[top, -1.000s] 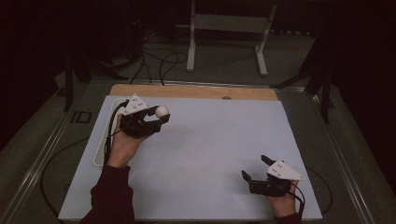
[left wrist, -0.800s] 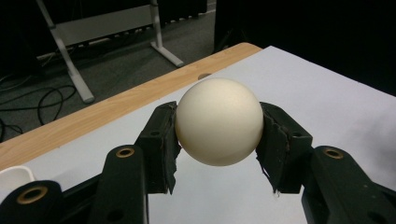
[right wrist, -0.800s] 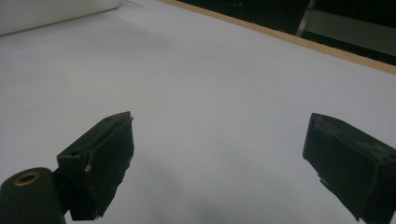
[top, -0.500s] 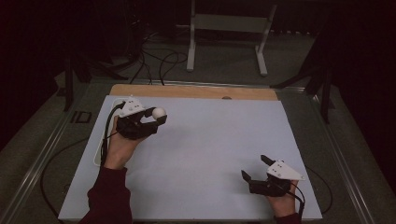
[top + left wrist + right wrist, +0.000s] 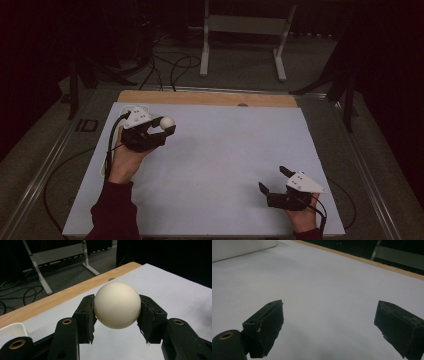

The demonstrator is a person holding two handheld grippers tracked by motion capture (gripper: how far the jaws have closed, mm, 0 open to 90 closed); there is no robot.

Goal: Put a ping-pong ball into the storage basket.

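From above, the left tool (image 5: 159,131) sits in the upper left of the frame, clamped on a white ball (image 5: 167,122) and held just over the worktop (image 5: 225,150). Compared with a second ago it has slid slightly down and to the right, ball still in its grip, so I judge the ball is being carried inward rather than set down. The right tool (image 5: 274,180) waits at the lower right, unmoved.

In the left gripper view the ball (image 5: 117,305) sits squarely between both pads, touching each, clear of the sheet. A white tray corner (image 5: 11,331) shows at lower left.

In the right gripper view the right tool (image 5: 329,327) stands wide apart, empty, over bare worktop.
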